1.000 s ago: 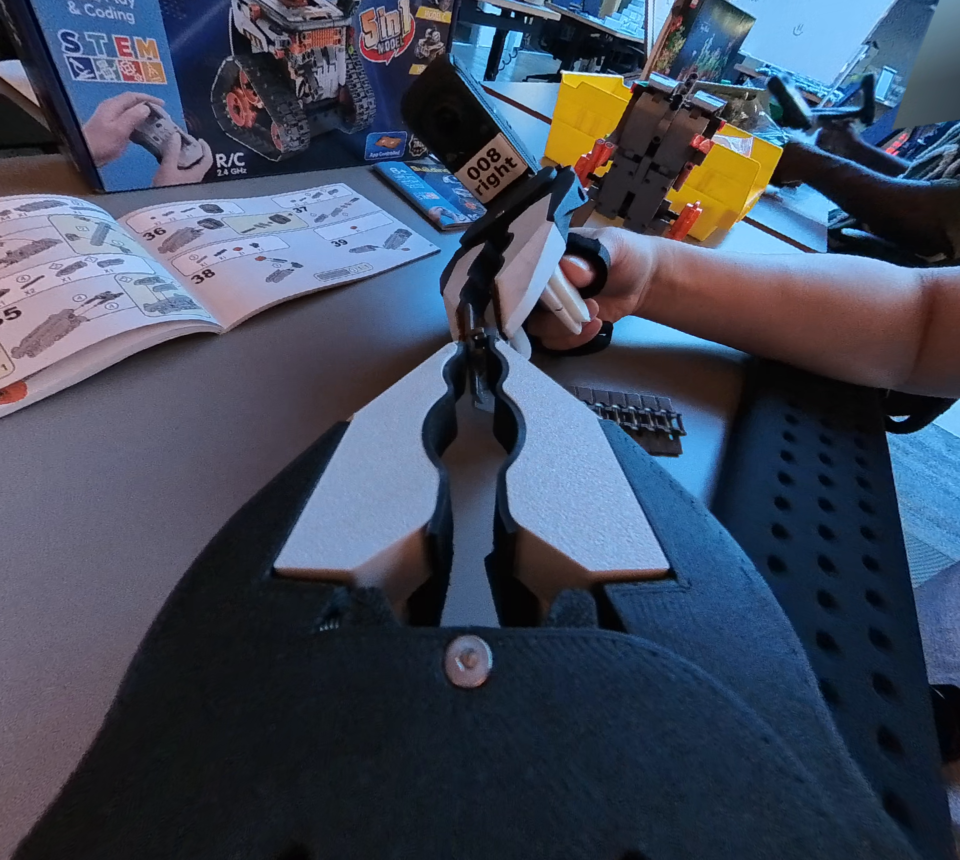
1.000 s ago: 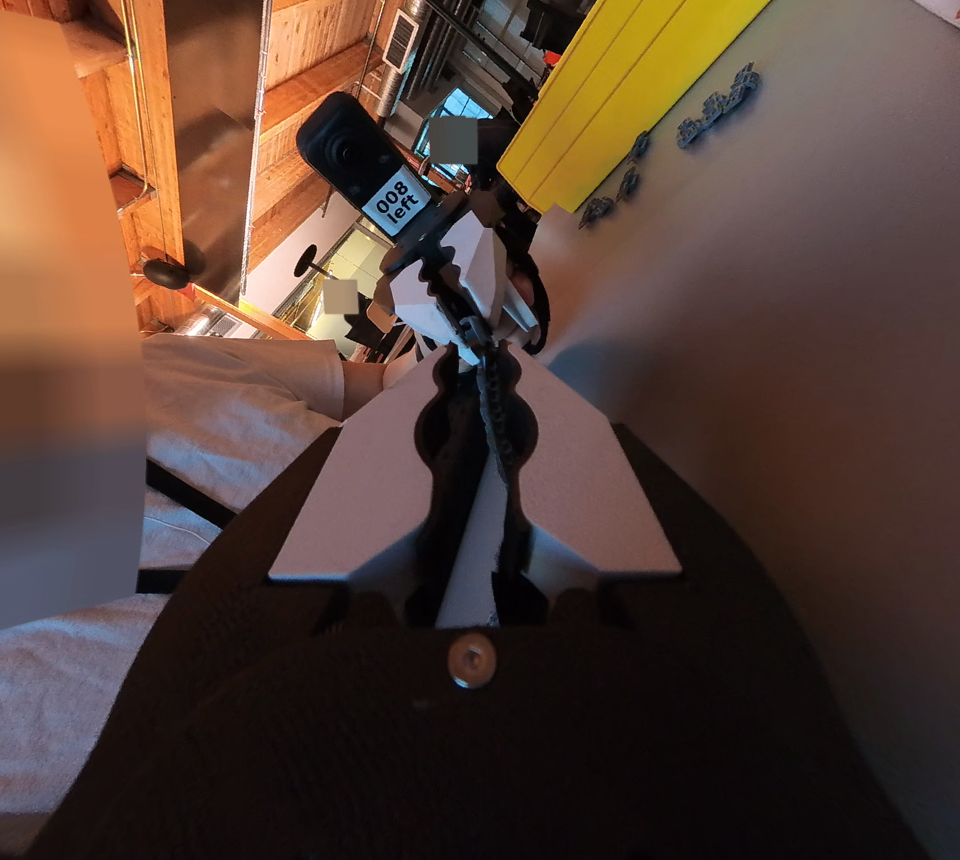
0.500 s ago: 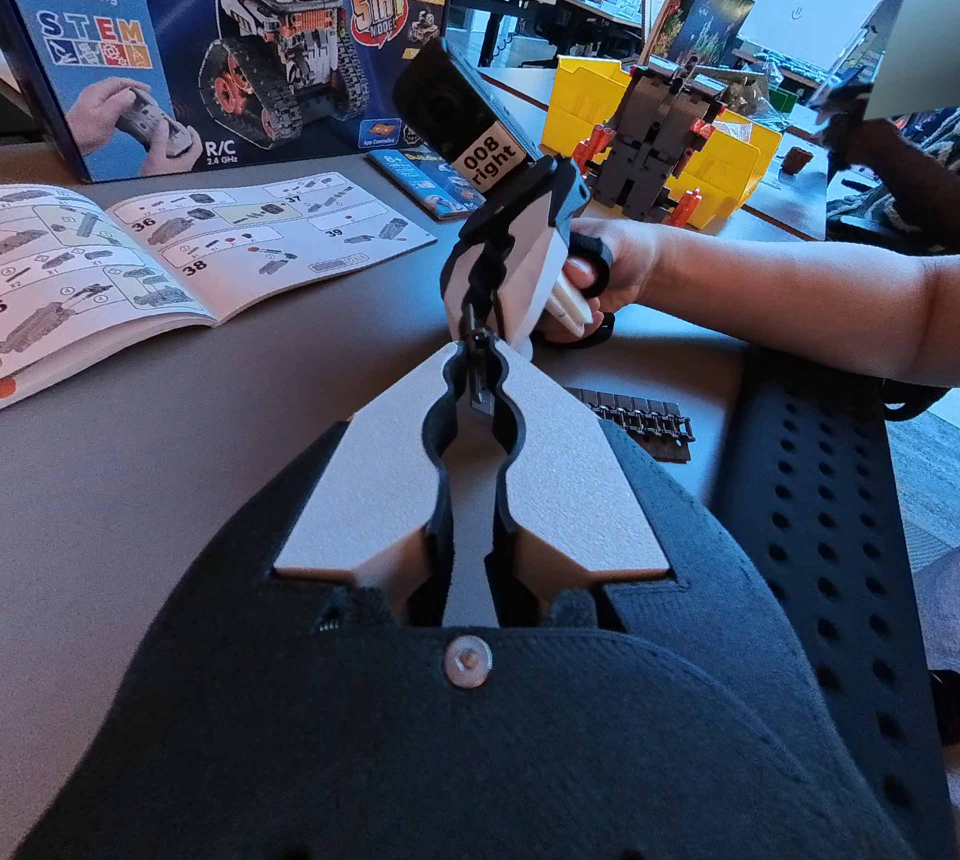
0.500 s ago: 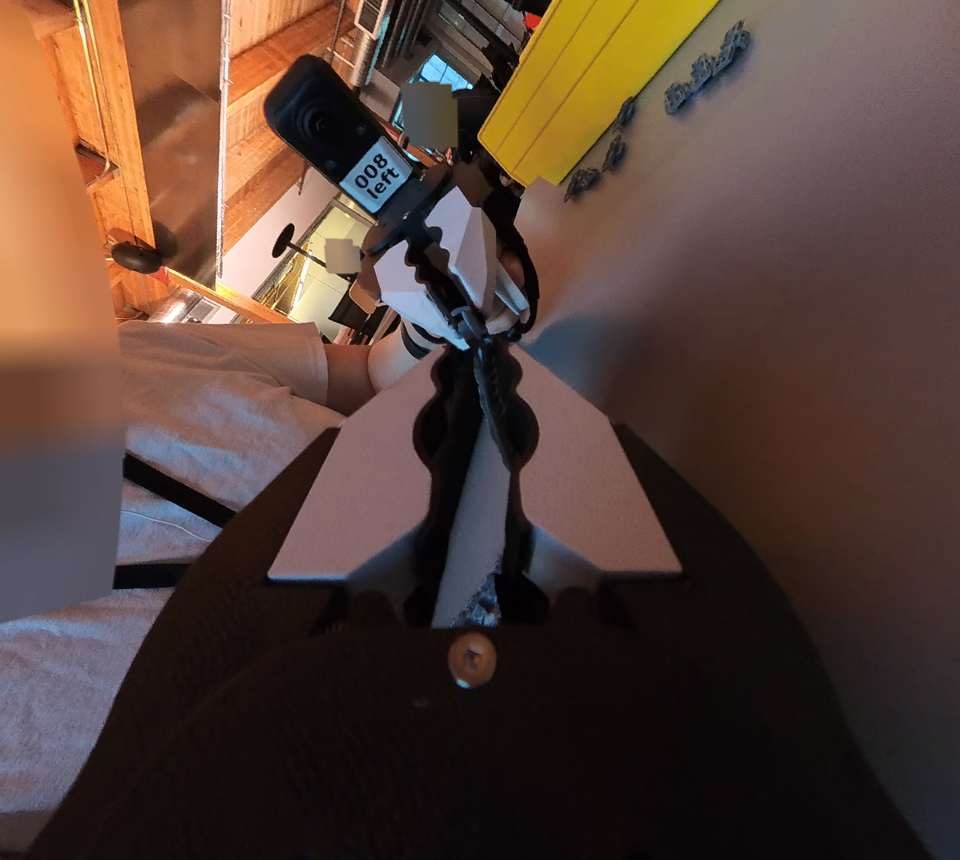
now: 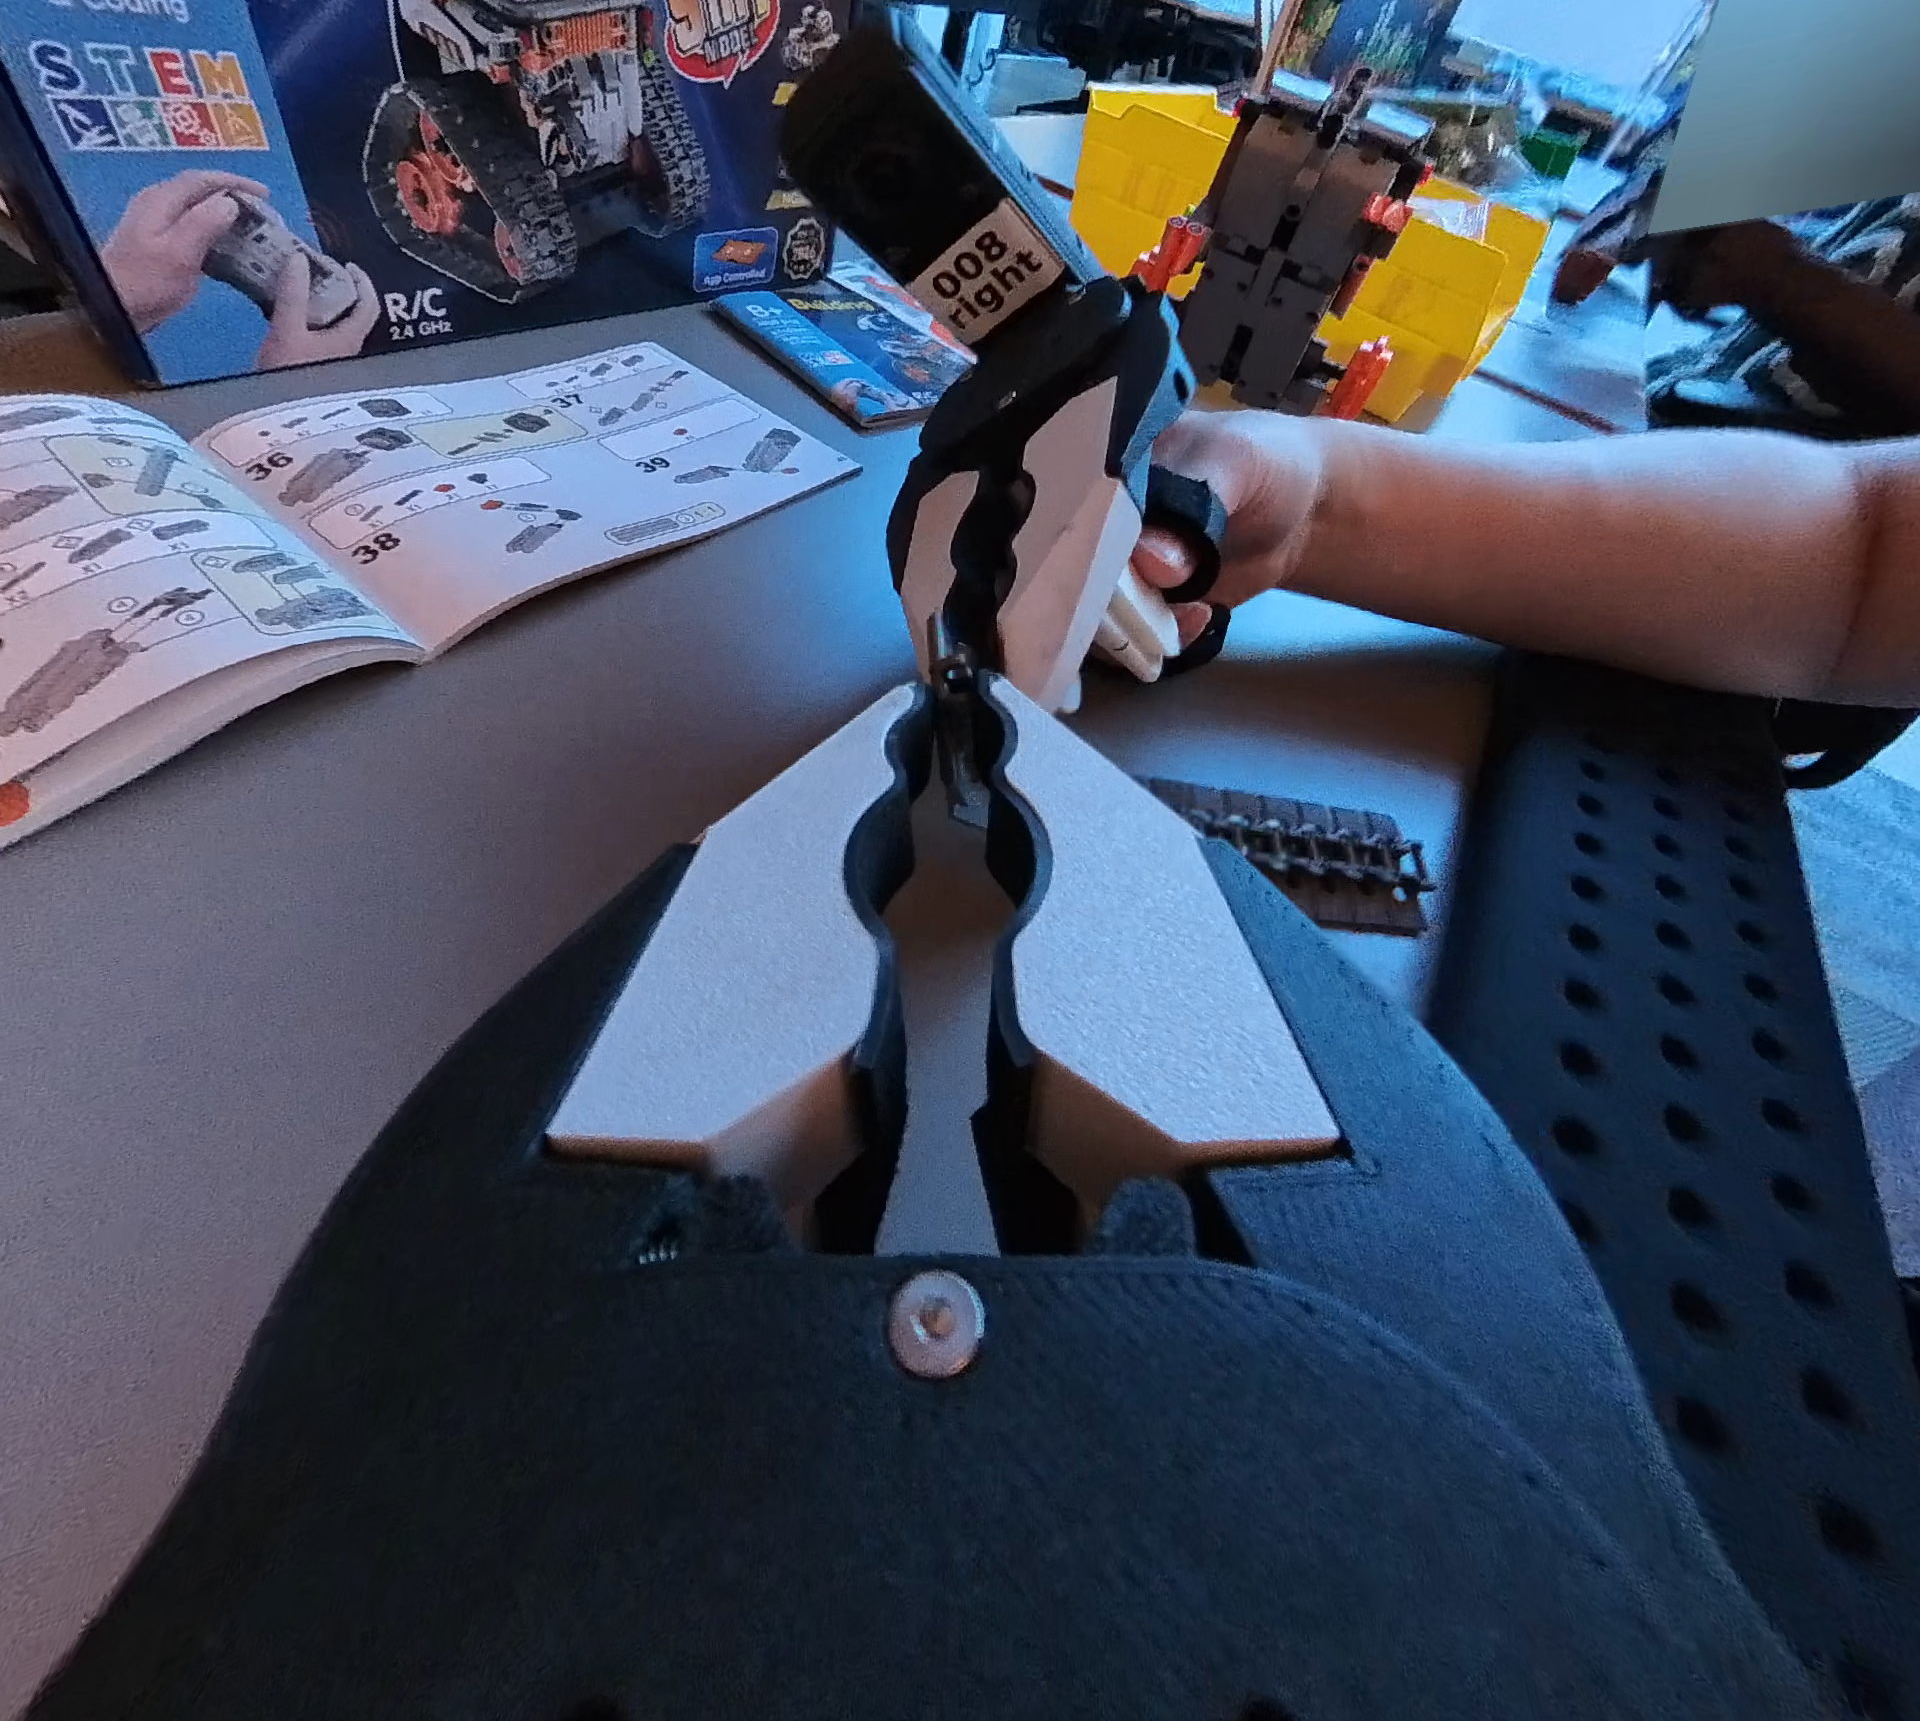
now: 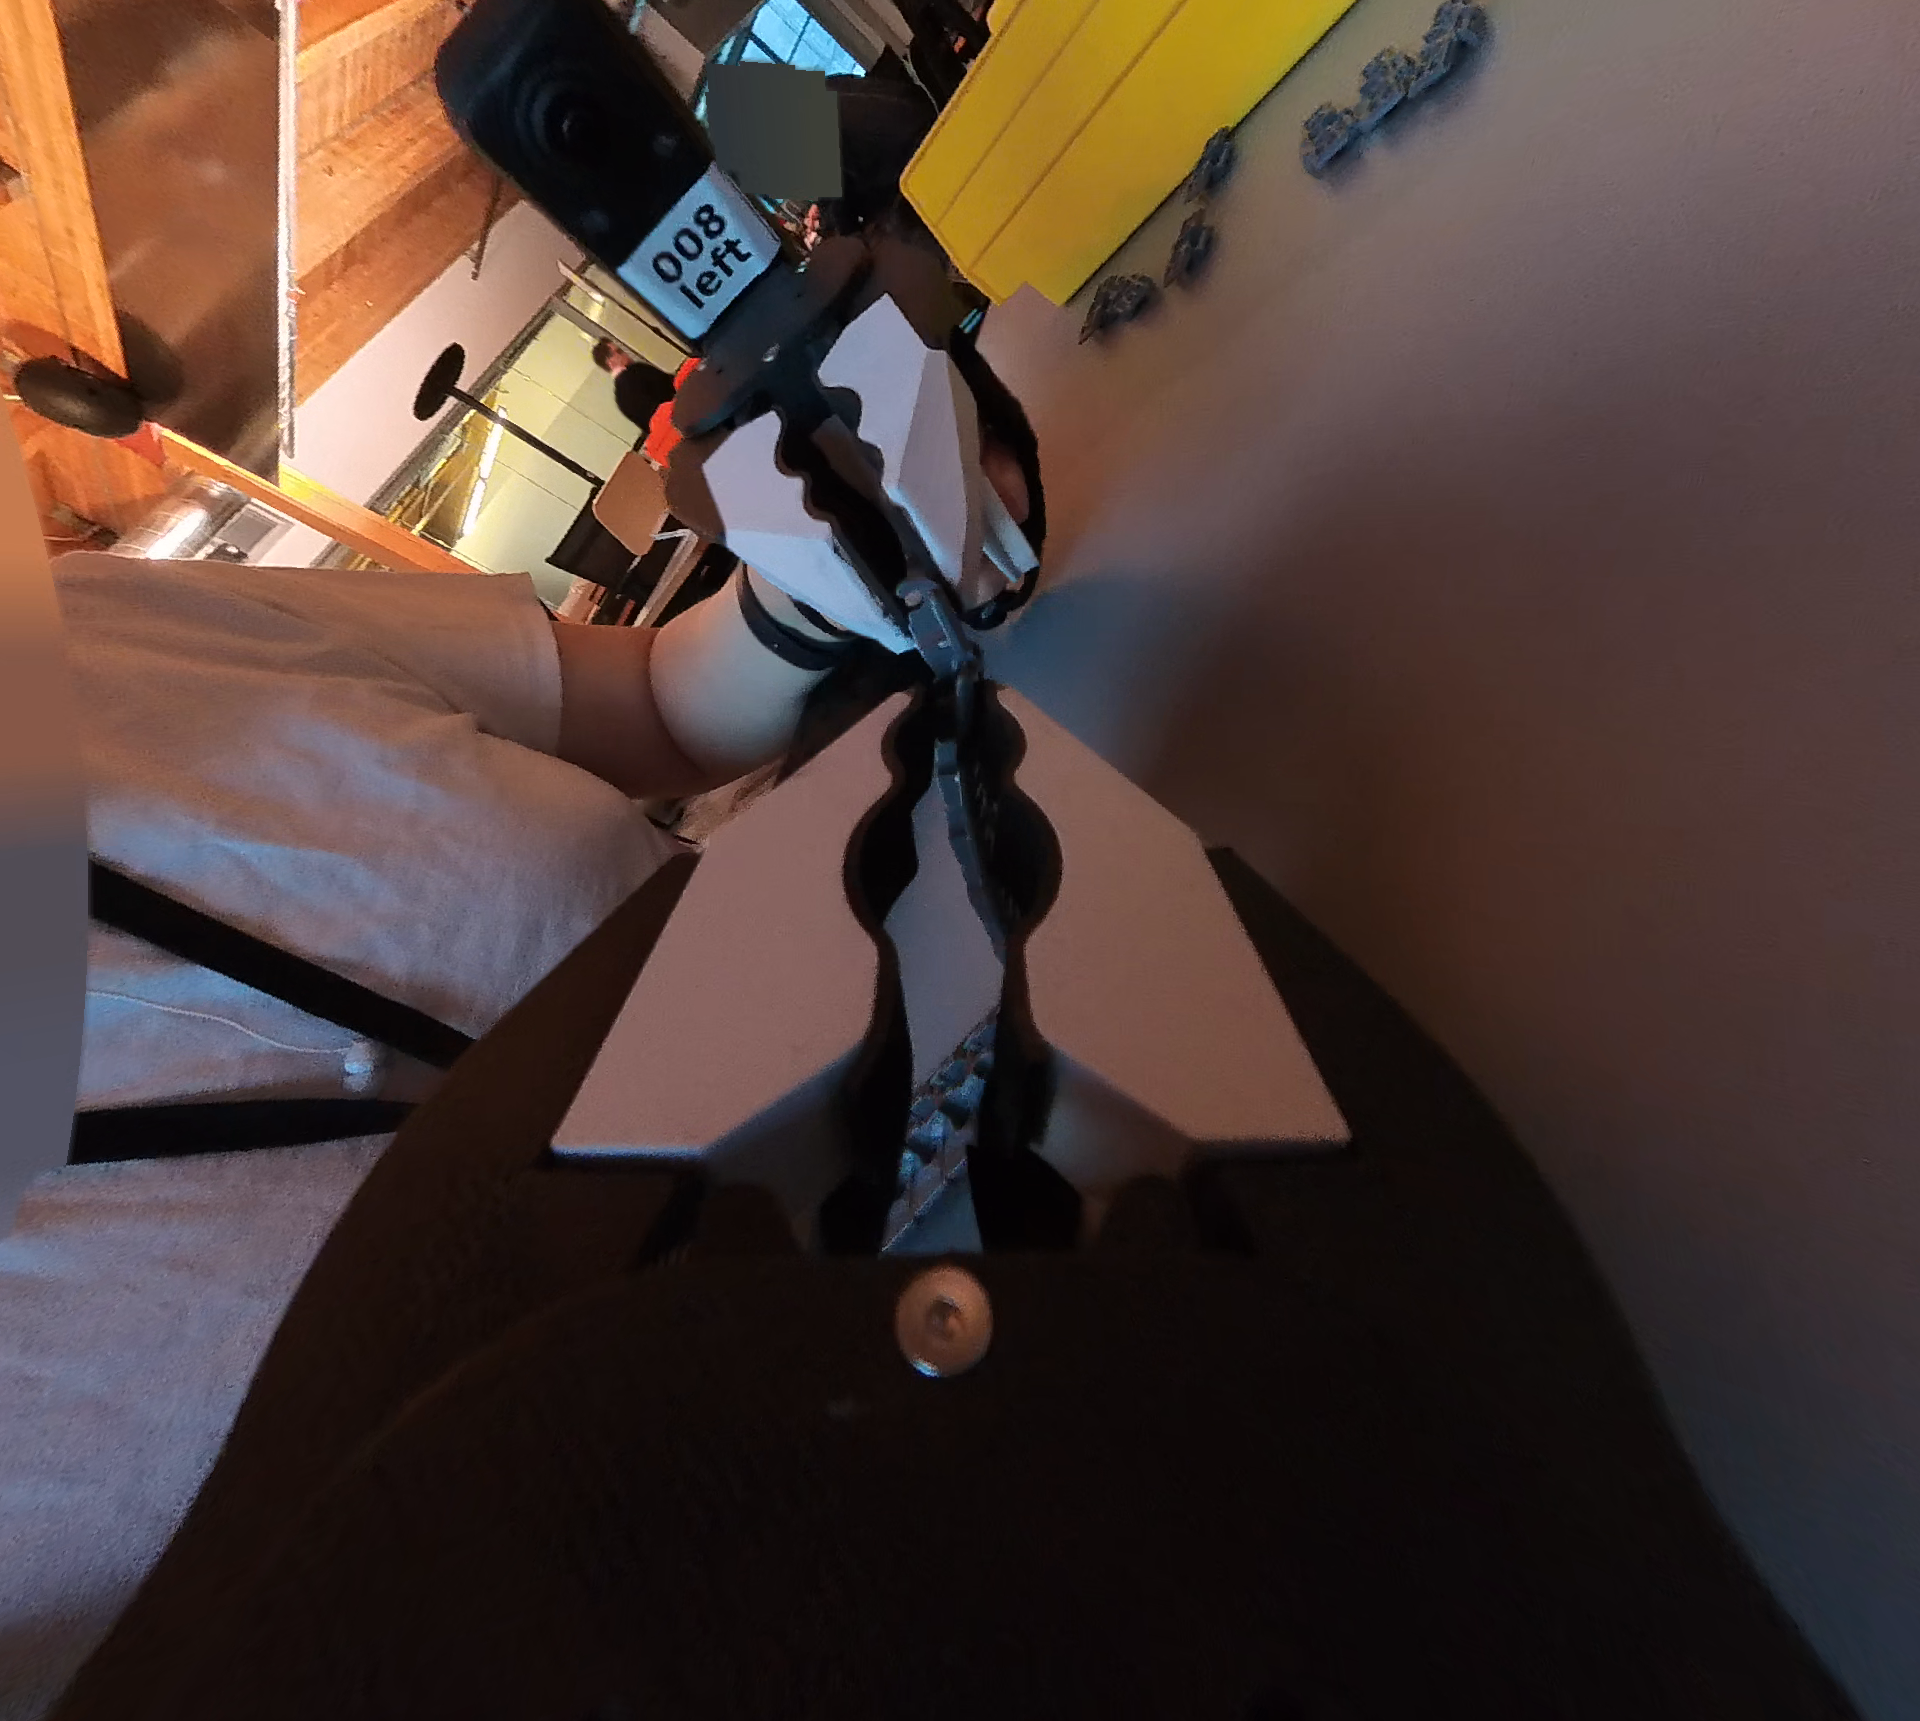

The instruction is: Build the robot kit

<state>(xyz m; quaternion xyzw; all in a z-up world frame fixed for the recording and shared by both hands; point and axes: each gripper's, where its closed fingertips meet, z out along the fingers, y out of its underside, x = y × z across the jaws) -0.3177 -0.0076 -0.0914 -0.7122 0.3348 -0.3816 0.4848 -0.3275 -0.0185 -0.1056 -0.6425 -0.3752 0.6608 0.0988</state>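
My left gripper (image 5: 951,707) is shut on a small dark grey track link (image 5: 958,767). My right gripper (image 5: 951,645), held by a hand, meets it tip to tip just above the grey table (image 5: 364,944). In the right wrist view, which is rolled sideways, my right gripper (image 6: 951,697) is shut on a strip of dark track links (image 6: 977,824) that runs back between its fingers. The left gripper (image 6: 925,617) faces it, and its link touches the strip's end. Whether the link and strip are joined is hidden by the fingertips.
A second track strip (image 5: 1288,850) lies on the table to the right. An open instruction booklet (image 5: 416,508), a blue toy box (image 5: 416,61), a small booklet (image 5: 852,341), a dark brick build (image 5: 1288,237) and a yellow bin (image 5: 1403,289) stand behind. Loose track links (image 6: 1392,71) lie by the bin (image 6: 1195,30). A black perforated surface (image 5: 1662,1048) is at right. Both grippers' tips are close together, under 4 cm apart.
Both grippers stay tip to tip and have drifted slightly. More of the track strip now shows far back between my right gripper's fingers.
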